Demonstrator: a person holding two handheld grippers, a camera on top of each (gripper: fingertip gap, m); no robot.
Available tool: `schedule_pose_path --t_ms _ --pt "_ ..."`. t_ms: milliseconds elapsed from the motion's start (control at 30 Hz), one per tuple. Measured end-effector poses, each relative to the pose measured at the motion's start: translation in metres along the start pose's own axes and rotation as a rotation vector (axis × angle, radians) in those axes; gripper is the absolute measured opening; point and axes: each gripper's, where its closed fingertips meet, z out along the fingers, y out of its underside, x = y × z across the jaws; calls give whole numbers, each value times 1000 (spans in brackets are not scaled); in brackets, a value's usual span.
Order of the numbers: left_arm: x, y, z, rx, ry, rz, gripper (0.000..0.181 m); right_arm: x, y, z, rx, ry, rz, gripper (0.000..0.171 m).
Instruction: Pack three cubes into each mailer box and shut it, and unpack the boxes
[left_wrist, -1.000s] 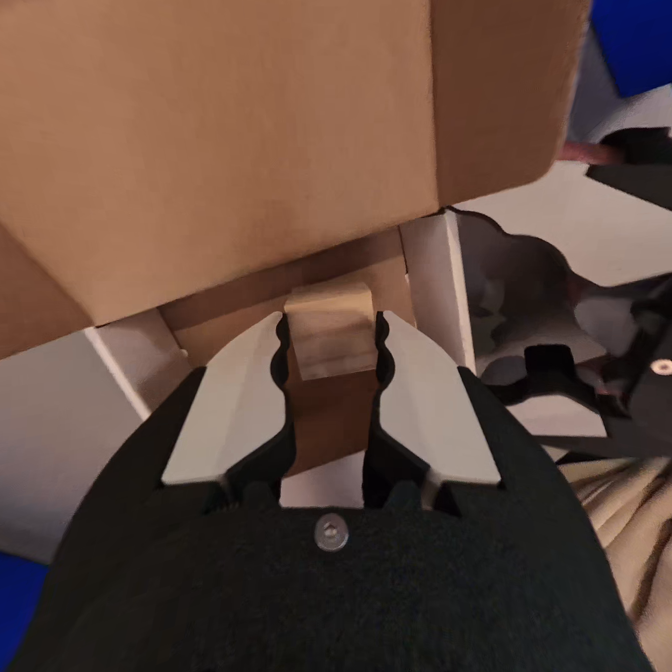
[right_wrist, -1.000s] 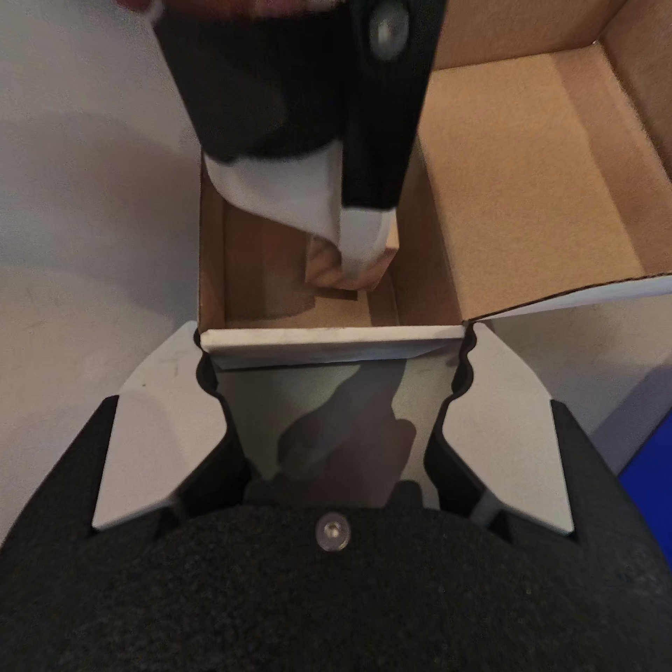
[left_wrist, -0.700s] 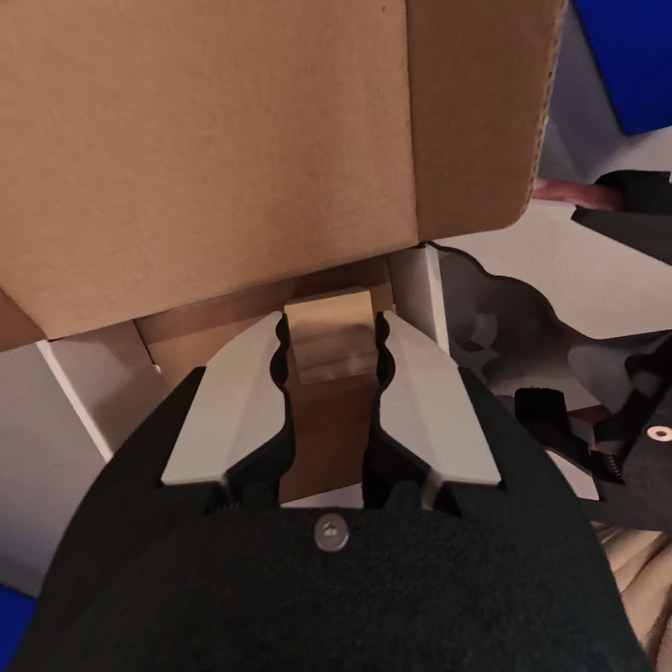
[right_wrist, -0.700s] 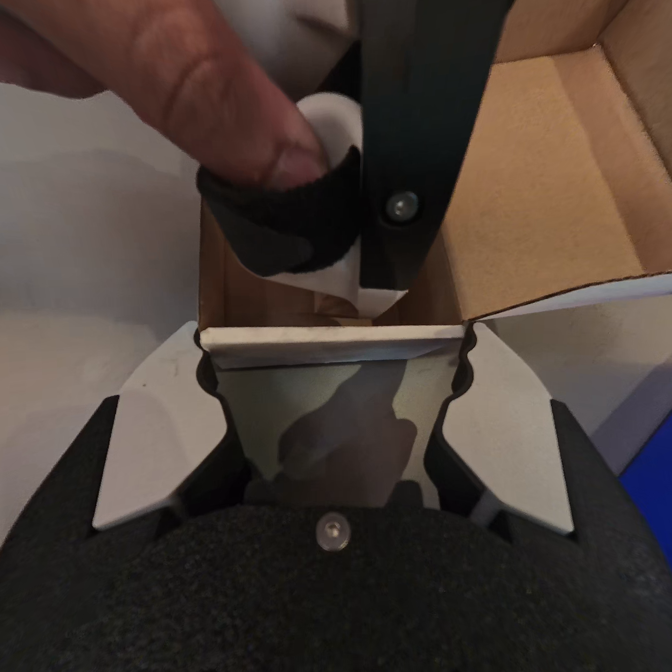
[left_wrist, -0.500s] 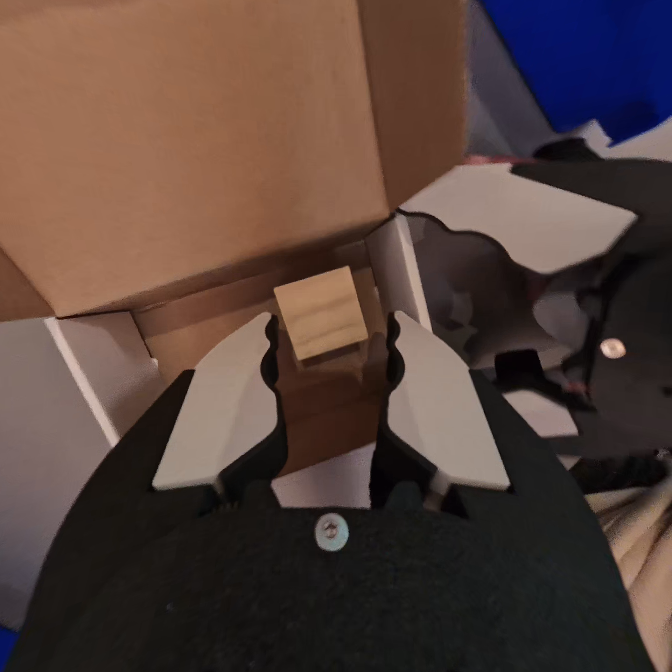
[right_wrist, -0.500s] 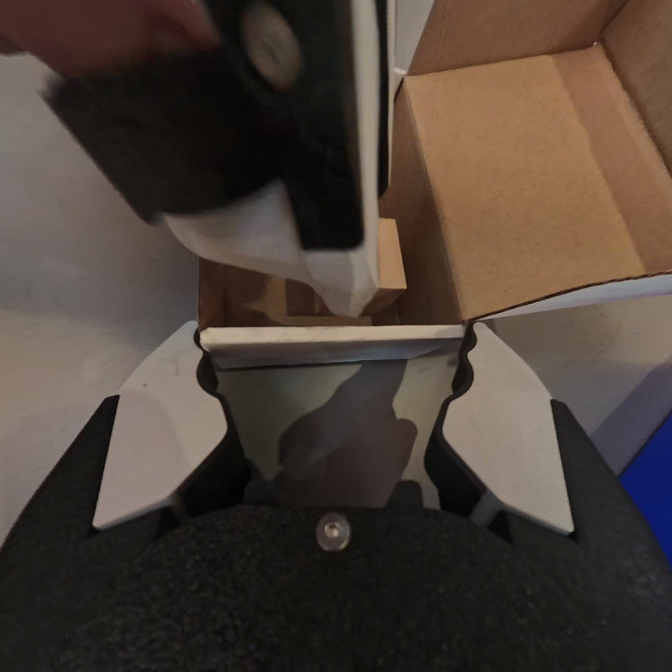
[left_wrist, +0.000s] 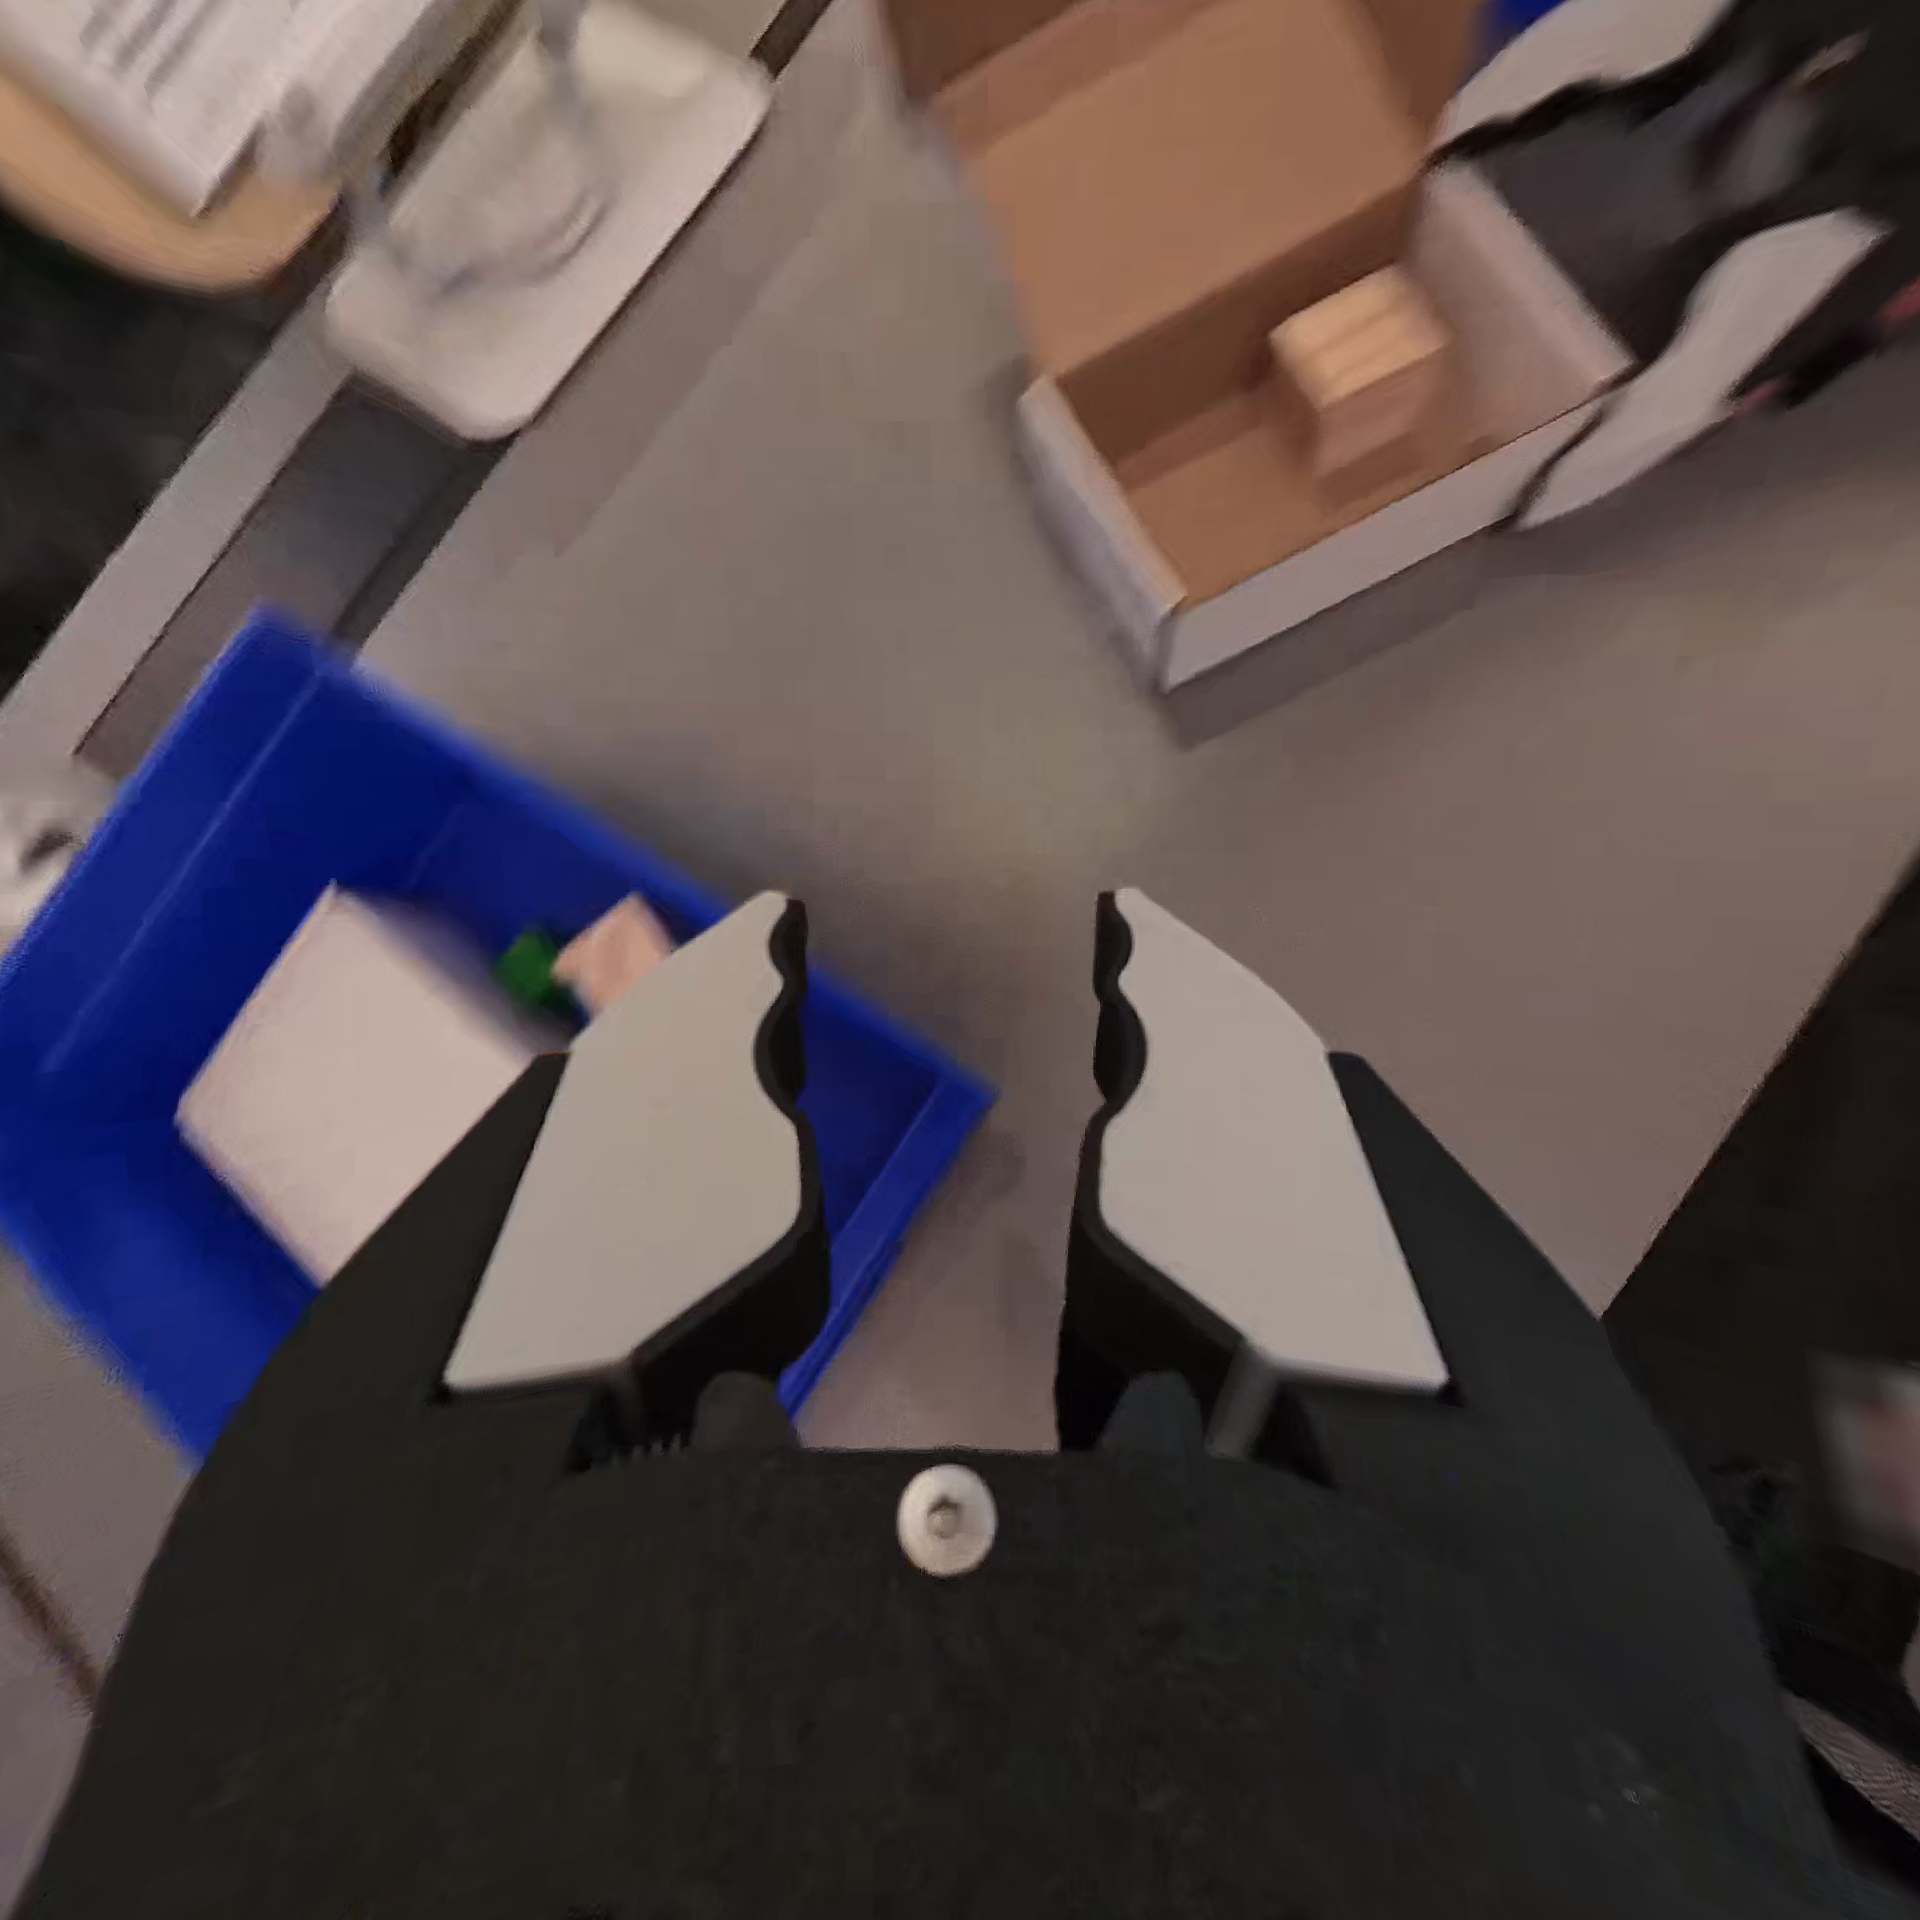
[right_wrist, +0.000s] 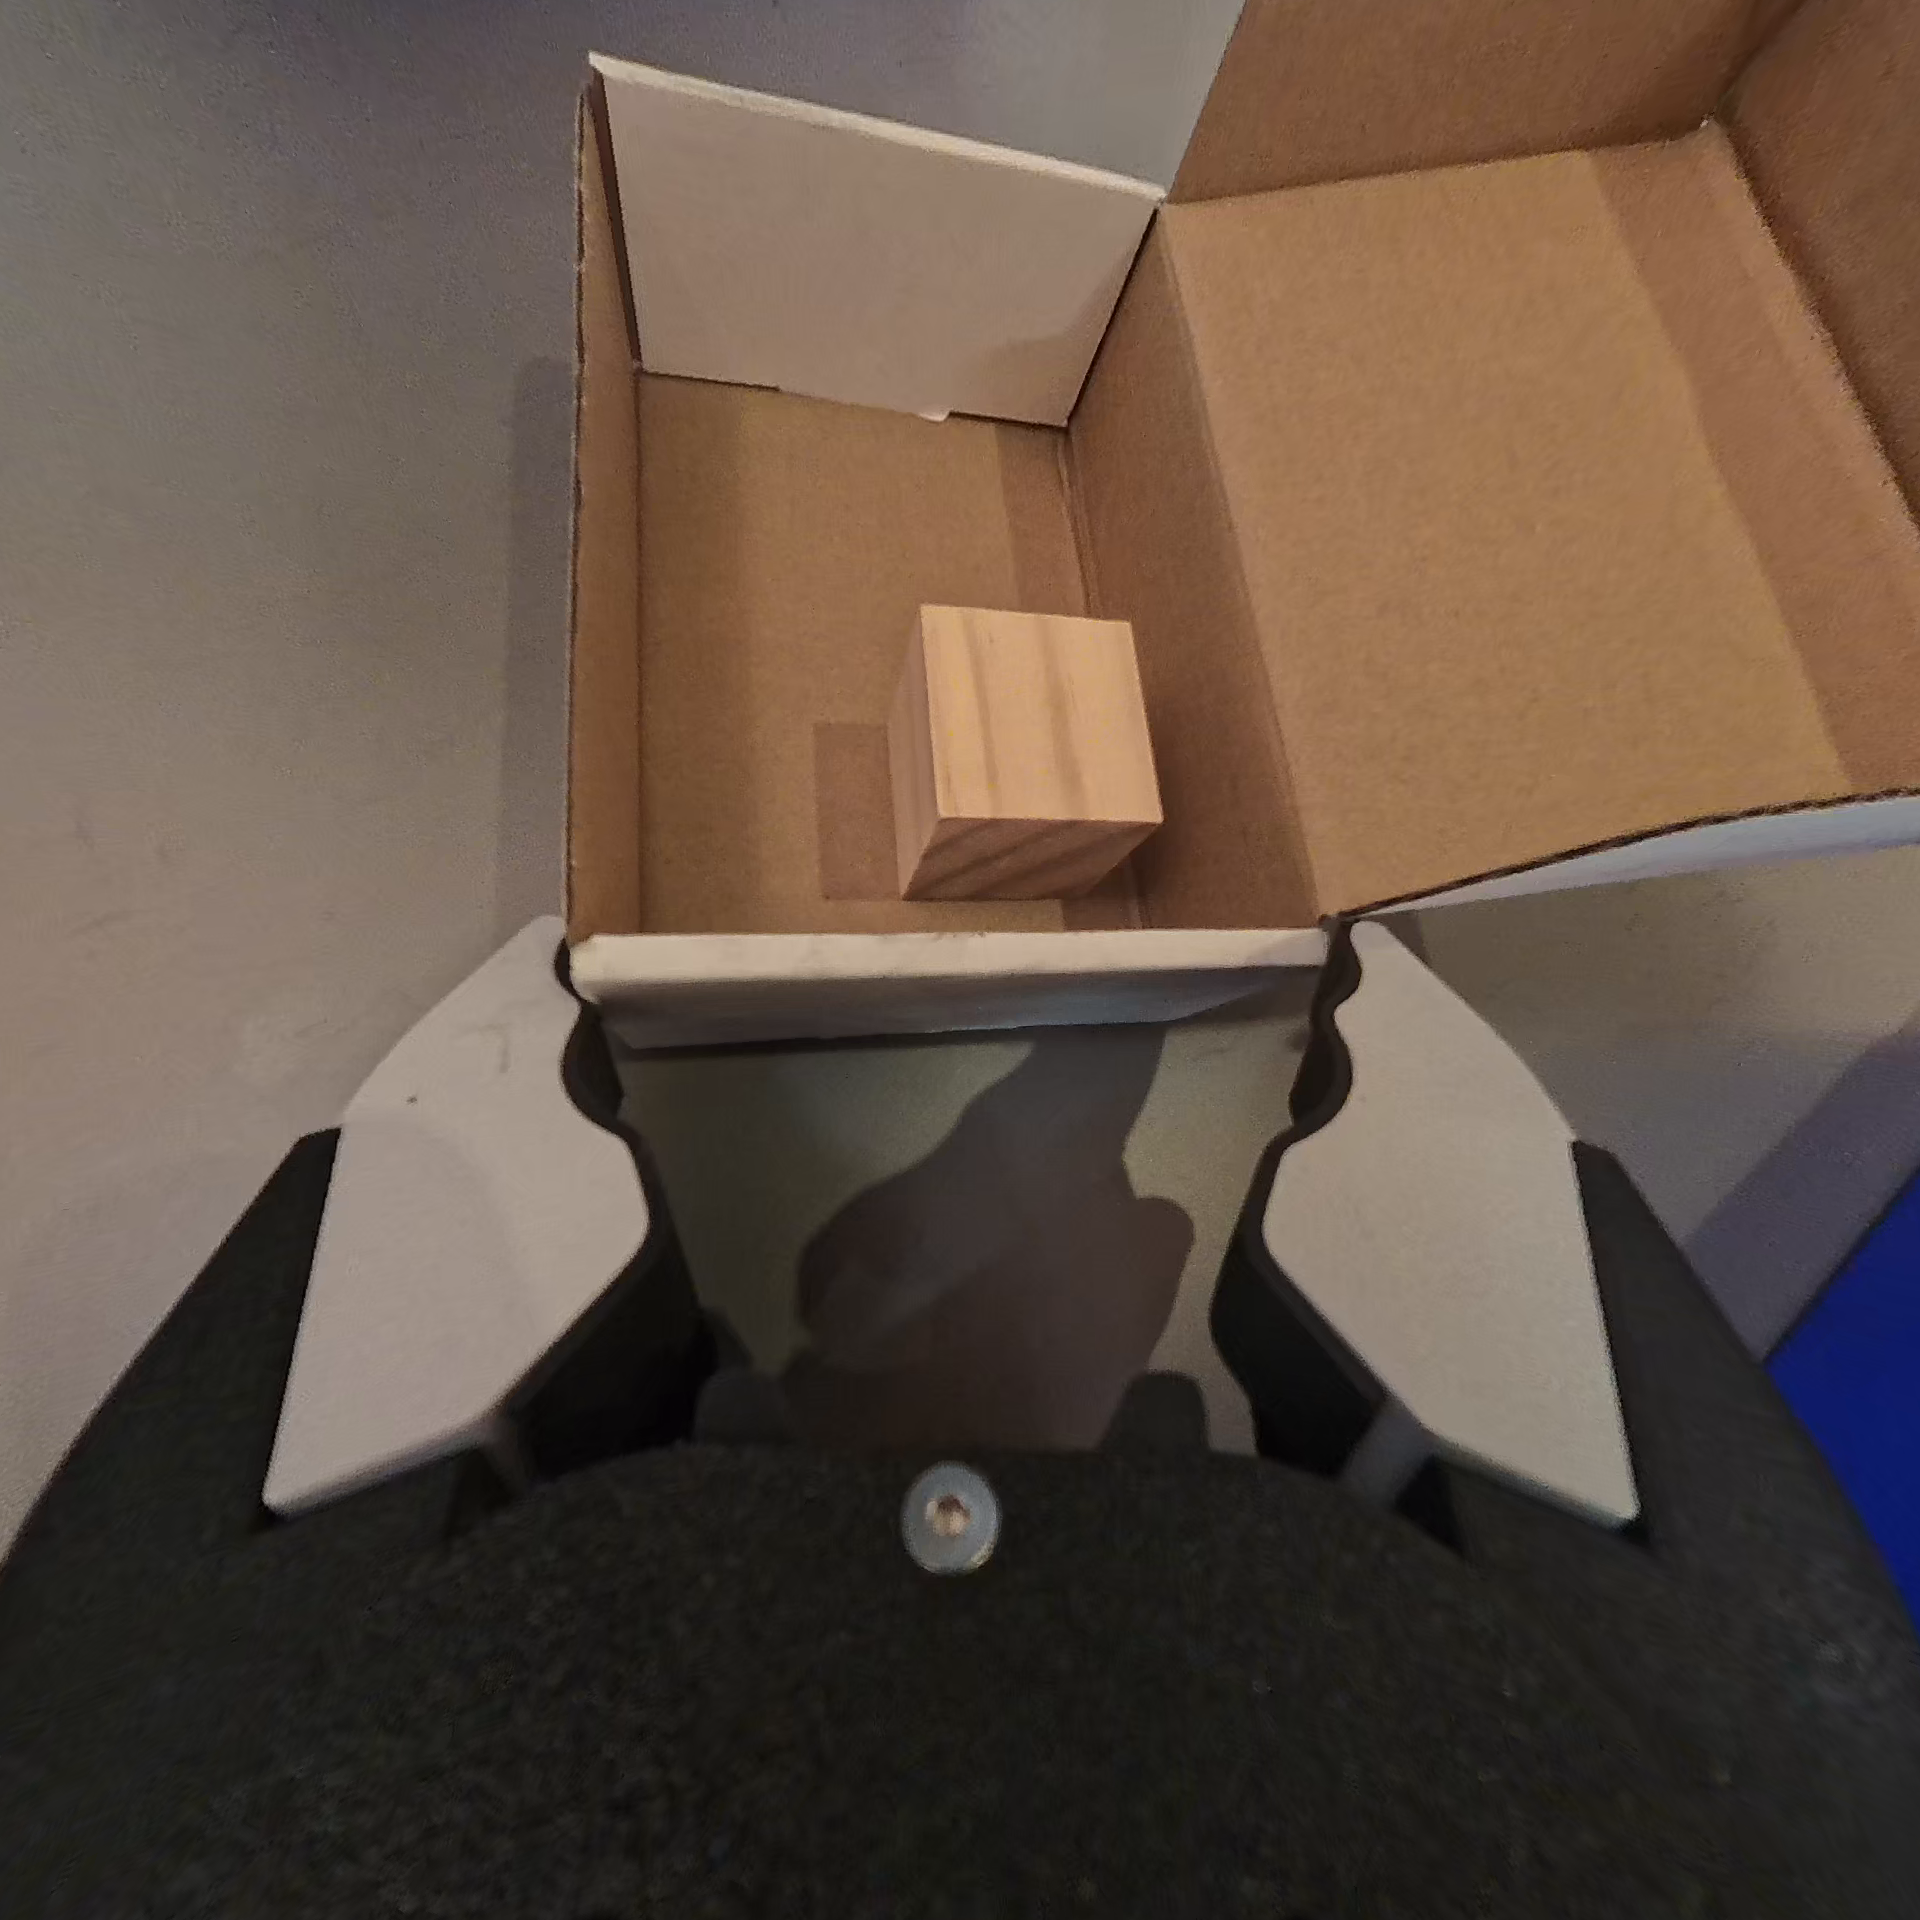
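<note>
An open white mailer box (right_wrist: 603, 623) with a brown inside lies on the grey table, its lid (right_wrist: 1507, 499) folded back to the right. One wooden cube (right_wrist: 1029, 738) sits on its floor near the right wall. My right gripper (right_wrist: 951, 956) spans the box's near end wall, one finger on each corner. My left gripper (left_wrist: 945, 935) is open and empty above the table. From there the box (left_wrist: 1174, 623) and the cube (left_wrist: 1351, 364) lie at the upper right. The right gripper's fingers (left_wrist: 1766, 281) show at that box's far end.
A blue bin (left_wrist: 260, 748) at the left holds a shut white box (left_wrist: 343, 1081), a green cube (left_wrist: 530, 961) and a pale cube (left_wrist: 613, 951). A white stand base (left_wrist: 540, 239) stands at the back left. The table's edge runs along the right. Another blue surface (right_wrist: 1849, 1403) shows at the lower right. The left gripper's tips are roughly 30 cm from the right gripper's.
My left gripper let go of the wooden cube inside the box, then pulled up and away to the left toward the blue bin. The right gripper has stayed on the box.
</note>
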Motion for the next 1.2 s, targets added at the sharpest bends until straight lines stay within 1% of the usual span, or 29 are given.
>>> schedule_pose_path --t_ms 67,133,233,333,500,533,567,633,700,767,833,900,1000,1067,1133,1200 --pt "-34 35 -9 -65 -50 -68 52 0 0 0 -1 3 -3 127" --pt "-56 69 -7 -142 -56 -29 46 0 0 0 -1 4 -5 127" --pt "-72 117 11 -311 5 20 44 0 0 0 -1 1 -1 127" --pt "-84 148 30 -455 32 23 45 0 0 0 0 1 -1 127" --pt "-95 171 51 -590 86 -32 43 0 0 0 -1 7 -6 127" --pt "-102 175 54 -611 64 -25 41 0 0 0 -1 7 -6 127" --pt "-105 178 57 -621 54 -21 31 0 0 0 -1 8 -7 127" --pt "-106 181 61 -629 68 -39 29 0 0 0 -1 6 -5 127" --pt "-104 183 58 -649 80 -51 26 1 0 0 -1 3 -2 127" --pt "-104 186 49 -677 68 -21 26 1 0 0 0 1 1 127" --pt "-106 179 33 -686 27 9 26 1 0 0 1 0 1 127" --pt "-104 151 16 -617 -13 36 26 1 0 0 1 0 1 127" --pt "-80 80 -3 -414 9 99 25 1 0 0 1 2 -2 127" --pt "-50 32 -7 -300 70 162 26 1 0 0 0 2 -2 127" --pt "-13 -12 -1 -212 145 243 26 1 0 0 0 0 -1 127" --pt "22 -46 17 -178 202 317 26 1 0 0 0 -1 1 127"
